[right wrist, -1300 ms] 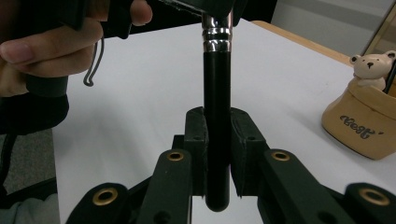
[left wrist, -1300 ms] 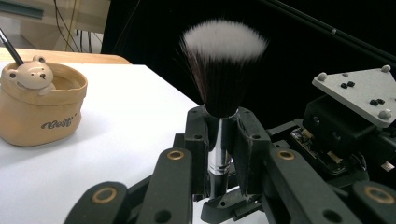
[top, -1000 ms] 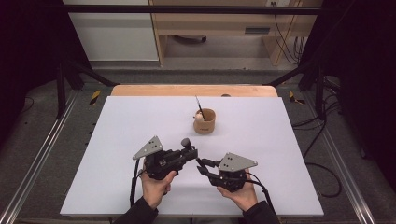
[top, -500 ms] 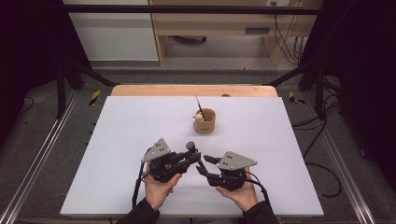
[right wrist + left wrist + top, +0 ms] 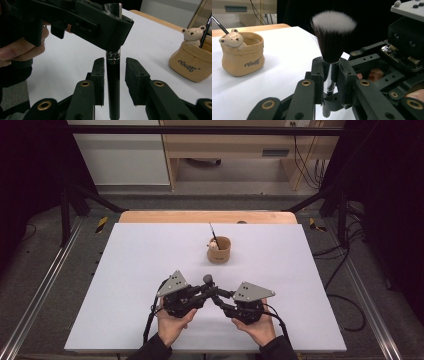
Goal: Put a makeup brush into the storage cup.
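The left tongs (image 5: 329, 75) are clamped on a makeup brush (image 5: 331, 42), their pads pressing the shiny metal ferrule just under the bristles. The brush stands upright, its dark, white-tipped bristle head above the left tongs and its black handle hanging below them.

In the right gripper view the right tongs (image 5: 114, 75) straddle that black handle (image 5: 113, 87). Their jaws have just been closing, yet a gap remains on each side of the handle: the left pad stands close beside it, the right pad farther off, so neither presses on it.

In the high view both tongs meet near the middle of the white table (image 5: 125, 270), toward the person's edge, with the brush head (image 5: 208, 279) rising between them. The left hand (image 5: 172, 325) cups its tool from below and angles it inward to the right; the right hand (image 5: 255, 327) does the same, angled inward to the left, so the two tools form a shallow V.

Farther back on the table, well apart from the tongs, sits a tan ceramic pot with a small bear figure on its rim (image 5: 219, 250), and a thin dark-handled stick (image 5: 212, 231) leans out of it.
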{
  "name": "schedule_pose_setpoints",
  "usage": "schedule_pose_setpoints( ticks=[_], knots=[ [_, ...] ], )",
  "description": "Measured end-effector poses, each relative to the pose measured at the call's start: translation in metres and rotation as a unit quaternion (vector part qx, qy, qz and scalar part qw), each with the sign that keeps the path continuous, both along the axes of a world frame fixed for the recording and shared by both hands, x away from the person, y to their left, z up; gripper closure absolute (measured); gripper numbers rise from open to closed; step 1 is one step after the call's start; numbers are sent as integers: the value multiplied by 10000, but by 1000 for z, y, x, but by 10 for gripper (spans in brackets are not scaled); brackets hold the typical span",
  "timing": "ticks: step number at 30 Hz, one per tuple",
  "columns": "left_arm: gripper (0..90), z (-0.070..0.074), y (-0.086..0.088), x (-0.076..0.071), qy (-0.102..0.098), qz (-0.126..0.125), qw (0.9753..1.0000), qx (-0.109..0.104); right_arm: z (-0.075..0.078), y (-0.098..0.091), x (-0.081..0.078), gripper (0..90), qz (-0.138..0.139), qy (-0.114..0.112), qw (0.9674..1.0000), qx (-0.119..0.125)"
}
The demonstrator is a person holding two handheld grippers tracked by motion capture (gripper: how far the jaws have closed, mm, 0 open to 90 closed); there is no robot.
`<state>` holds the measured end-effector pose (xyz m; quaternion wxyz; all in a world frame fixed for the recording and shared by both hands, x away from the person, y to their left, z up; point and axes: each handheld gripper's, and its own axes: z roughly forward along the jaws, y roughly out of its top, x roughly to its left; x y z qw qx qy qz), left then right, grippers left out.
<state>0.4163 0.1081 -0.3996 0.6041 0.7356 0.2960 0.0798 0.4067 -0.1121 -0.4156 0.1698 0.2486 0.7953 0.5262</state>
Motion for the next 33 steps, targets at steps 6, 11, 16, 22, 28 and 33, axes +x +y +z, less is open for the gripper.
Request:
schedule_pose_setpoints(
  ticks=[6,11,16,22,28,33],
  knots=[
    [772,-1,-2,-1,-48,-21,10000,67,0,-1,0,747,27,20,10000,31],
    [772,-1,-2,-1,-40,-22,10000,59,0,-1,0,776,55,45,10000,52],
    [770,0,-2,0,-7,-45,10000,47,0,0,-1,790,83,0,10000,28],
    [716,-1,-1,2,29,-50,10000,-10,0,-1,0,794,90,42,9999,56],
    [552,3,4,3,-48,-53,9999,-77,0,-5,2,793,9,67,9999,79],
    [454,6,11,4,-122,-5,9999,-80,1,-11,4,793,-83,86,9998,158]
  ],
)
